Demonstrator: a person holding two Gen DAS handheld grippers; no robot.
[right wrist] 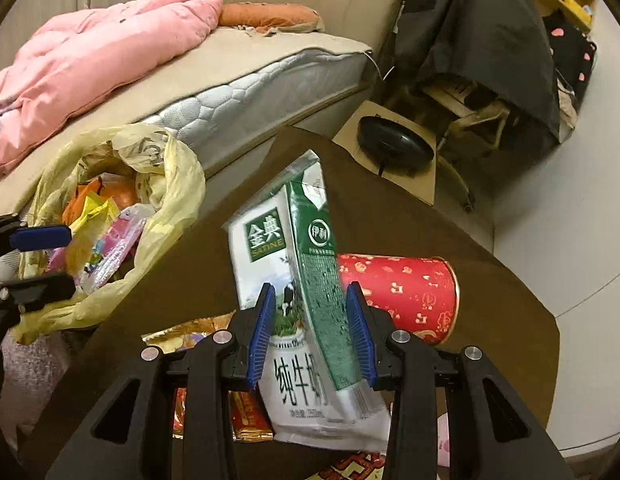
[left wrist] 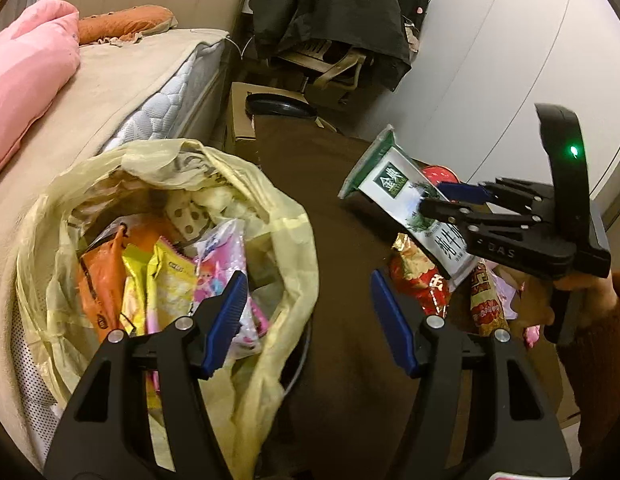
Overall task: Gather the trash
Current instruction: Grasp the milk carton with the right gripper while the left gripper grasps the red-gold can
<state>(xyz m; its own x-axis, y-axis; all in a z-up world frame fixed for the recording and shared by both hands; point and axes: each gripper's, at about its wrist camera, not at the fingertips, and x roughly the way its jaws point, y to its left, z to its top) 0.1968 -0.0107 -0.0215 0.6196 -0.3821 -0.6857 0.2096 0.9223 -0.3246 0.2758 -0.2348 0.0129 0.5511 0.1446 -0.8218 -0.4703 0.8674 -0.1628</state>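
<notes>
Two tongs are working over one brown counter (right wrist: 450, 216) that is standing beside one bed (right wrist: 213, 80). On the bed one pink quilt (right wrist: 89, 52) and one orange pillow (right wrist: 269, 16) are lying. At the counter's left edge one bin is sitting, lined with one yellow bag (left wrist: 285, 240), and it is holding several wrappers, among them orange, yellow and pink ones; an exact count is not possible. Beyond the counter one chair draped in a dark garment (right wrist: 478, 20) is standing, with one cardboard box (right wrist: 422, 176) bearing a black round object in front of it.

On the counter one red paper cup (right wrist: 406, 292) is lying on its side, just behind one green and white milk carton (right wrist: 285, 264). The carton is standing up off the counter, tilted, above a few red and gold snack wrappers (left wrist: 422, 276) near the counter's front edge.

Right tongs (right wrist: 310, 328): the jaws are standing at a middling width, closed on the lower half of the milk carton, one blue pad on each side of it, pressing its walls. A hand (left wrist: 586, 292) is gripping the handle.

Left tongs (left wrist: 310, 312): the jaws are spread wide and are gripping nothing; they are hanging over the near rim of the yellow bag and the bare counter beside it, touching neither as far as can be seen.
</notes>
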